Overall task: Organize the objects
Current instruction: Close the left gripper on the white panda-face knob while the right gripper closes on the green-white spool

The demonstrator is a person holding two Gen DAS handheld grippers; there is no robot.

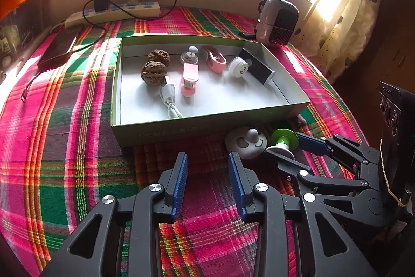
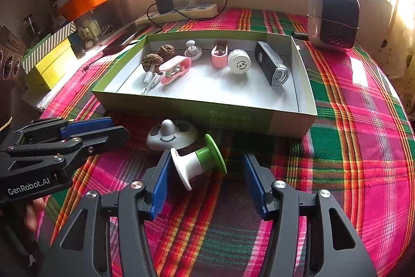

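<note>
The right tool (image 2: 207, 181) stands open around a green-and-white spool-shaped piece (image 2: 198, 164), which lies tilted on the plaid-covered bench (image 2: 350, 147) between the two blue pads; its white flange touches, or nearly touches, the left pad (image 2: 160, 188), while the right pad stands apart from the green flange. Just behind it rests a grey dome with a smiling face (image 2: 171, 136), close against the front wall of the green box (image 2: 181, 108). The left tool (image 1: 207, 183) hovers open over bare cloth, holding nothing, in front of the box. Inside the box lie two walnuts (image 1: 154, 66), a white cable (image 1: 170, 100), pink clips (image 1: 189, 79), a white round cap (image 1: 238, 68) and a black bike light (image 2: 272, 64).
</note>
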